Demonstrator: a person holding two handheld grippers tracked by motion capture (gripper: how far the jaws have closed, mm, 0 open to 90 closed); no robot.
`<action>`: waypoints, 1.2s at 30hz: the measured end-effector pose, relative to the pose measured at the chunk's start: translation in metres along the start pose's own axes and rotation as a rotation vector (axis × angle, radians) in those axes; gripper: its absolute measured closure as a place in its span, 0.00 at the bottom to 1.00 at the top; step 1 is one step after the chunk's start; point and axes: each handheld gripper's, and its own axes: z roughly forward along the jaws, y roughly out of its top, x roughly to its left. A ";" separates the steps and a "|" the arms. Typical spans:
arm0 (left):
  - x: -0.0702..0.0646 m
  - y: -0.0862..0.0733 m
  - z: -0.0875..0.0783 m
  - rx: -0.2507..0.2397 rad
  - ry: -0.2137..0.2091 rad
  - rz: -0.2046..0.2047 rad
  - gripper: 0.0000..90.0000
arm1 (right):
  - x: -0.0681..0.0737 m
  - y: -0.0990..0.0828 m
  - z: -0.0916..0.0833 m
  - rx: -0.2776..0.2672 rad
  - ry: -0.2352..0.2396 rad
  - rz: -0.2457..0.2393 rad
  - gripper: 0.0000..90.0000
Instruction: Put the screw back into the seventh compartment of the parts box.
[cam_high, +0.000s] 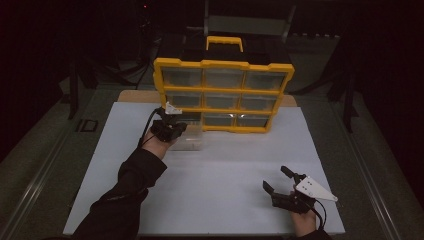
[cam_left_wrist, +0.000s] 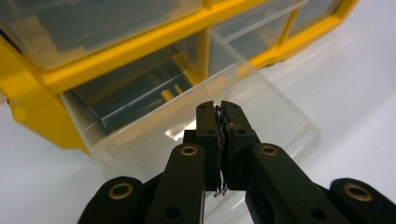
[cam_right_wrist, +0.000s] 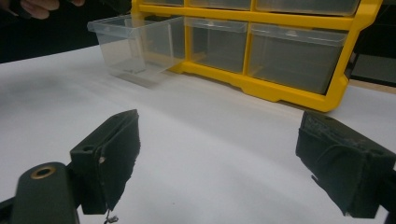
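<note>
a: drawer (cam_high: 192, 141) sits half out of the bottom-left slot of the yellow organizer (cam_high: 223, 95), left of centre in the high view, its floor on the white board (cam_high: 210, 185). left gripper (cam_high: 170, 131) is clenched on the drawer's front wall.

b: agreed. in the left gripper view the jaws meet at lower centre, with the clear rim of the drawer (cam_left_wrist: 205, 135) pinched between them. looks empty inside, as far as i can tell.

a: to do this well, i'd pull straight along the slot and level. any twist could jam the thin plastic in the frame (cam_left_wrist: 42, 116).

b: and keep the grip low on the wall. it's slick, so it may slip.

a: right gripper (cam_high: 281, 186) is released, jaws wide apart, at the lower right of the high view, well apart from the organizer.

b: its own view gives the side profile: drawer (cam_right_wrist: 135, 44) jutting out at upper left, fingers (cam_right_wrist: 39, 7) at the top corner. the high view can't show how far the drawer overhangs; the left gripper view can't show the whole cabinet.
</note>
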 end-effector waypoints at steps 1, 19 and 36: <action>0.001 0.000 0.002 0.007 0.005 -0.002 0.95 | 0.000 0.000 0.000 0.001 -0.001 0.000 0.15; 0.002 0.005 0.025 0.113 -0.041 -0.040 0.81 | -0.001 0.000 0.000 0.005 -0.003 0.001 0.15; -0.011 0.014 0.002 0.073 -0.041 -0.016 0.26 | 0.000 0.000 0.000 0.008 -0.003 0.001 0.15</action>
